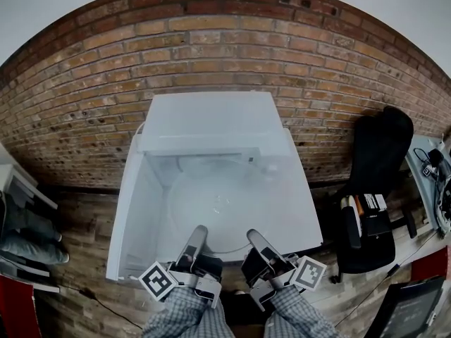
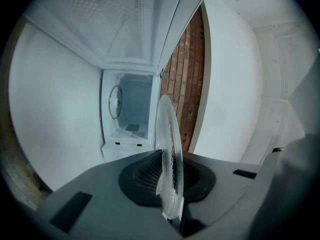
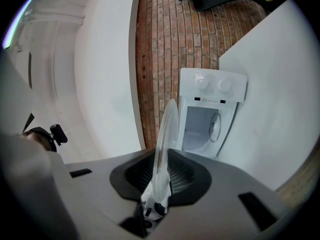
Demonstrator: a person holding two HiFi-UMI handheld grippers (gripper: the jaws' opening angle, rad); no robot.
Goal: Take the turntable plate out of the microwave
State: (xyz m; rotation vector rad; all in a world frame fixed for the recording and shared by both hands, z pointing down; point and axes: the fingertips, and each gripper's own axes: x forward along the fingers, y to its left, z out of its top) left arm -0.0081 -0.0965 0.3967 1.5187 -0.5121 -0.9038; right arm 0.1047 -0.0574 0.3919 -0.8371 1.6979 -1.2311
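Note:
The clear glass turntable plate (image 1: 220, 204) hangs flat over the white table (image 1: 137, 217), in front of the white microwave (image 1: 208, 122). My left gripper (image 1: 196, 236) is shut on the plate's near rim at the left. A little to its right, my right gripper (image 1: 254, 241) is shut on the same rim. In the left gripper view the plate (image 2: 170, 149) stands edge-on between the jaws of the left gripper (image 2: 173, 206), and the microwave's open cavity (image 2: 128, 113) lies beyond. The right gripper view shows the plate (image 3: 165, 139) edge-on in the right gripper (image 3: 157, 200), with the open microwave (image 3: 207, 115) behind it.
A red brick wall (image 1: 225, 41) rises behind the microwave. A black office chair (image 1: 373, 189) stands to the right of the table, with desk gear (image 1: 431, 162) past it. Shelving with bins (image 1: 21, 224) stands at the left. The floor is wood.

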